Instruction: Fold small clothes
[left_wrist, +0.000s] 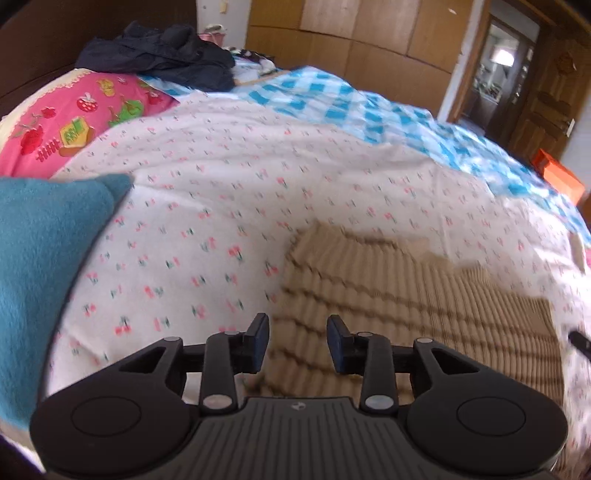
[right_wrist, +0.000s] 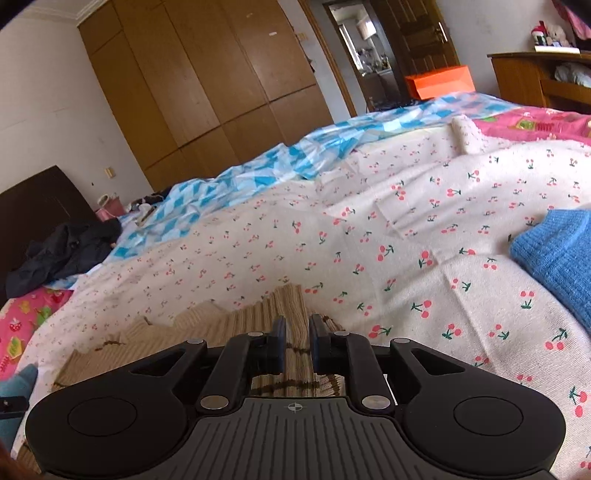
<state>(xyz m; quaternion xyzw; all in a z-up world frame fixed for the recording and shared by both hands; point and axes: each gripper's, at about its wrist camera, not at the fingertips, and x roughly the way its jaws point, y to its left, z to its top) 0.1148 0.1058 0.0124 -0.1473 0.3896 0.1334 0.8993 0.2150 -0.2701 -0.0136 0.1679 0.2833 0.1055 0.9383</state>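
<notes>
Black gripper fingers fill the bottom of the left wrist view: the left gripper (left_wrist: 298, 341) is seen with its two fingers spread apart and nothing between them. Just beyond and beneath them, a beige ribbed knit garment (left_wrist: 417, 306) is laid flat on a white cherry-print sheet (left_wrist: 229, 184); the picture is blurred here. A teal knit cloth (left_wrist: 44, 258) is seen close at the left edge. Farther back, a pink strawberry-print cloth (left_wrist: 81, 118), a dark heap of clothes (left_wrist: 162, 55) and a blue checked cover (left_wrist: 351, 107) are spread over the bed, with a wooden wardrobe (left_wrist: 369, 37) behind.

Nearest in the right wrist view, the right gripper (right_wrist: 296, 341) is shown with its fingers drawn close together, a narrow gap left between them; whether the fabric is pinched cannot be told. The beige garment (right_wrist: 236, 325) lies directly under and ahead of the fingertips. A blue knit garment (right_wrist: 554, 258) rests on the sheet (right_wrist: 406, 221) at the right, well apart.
</notes>
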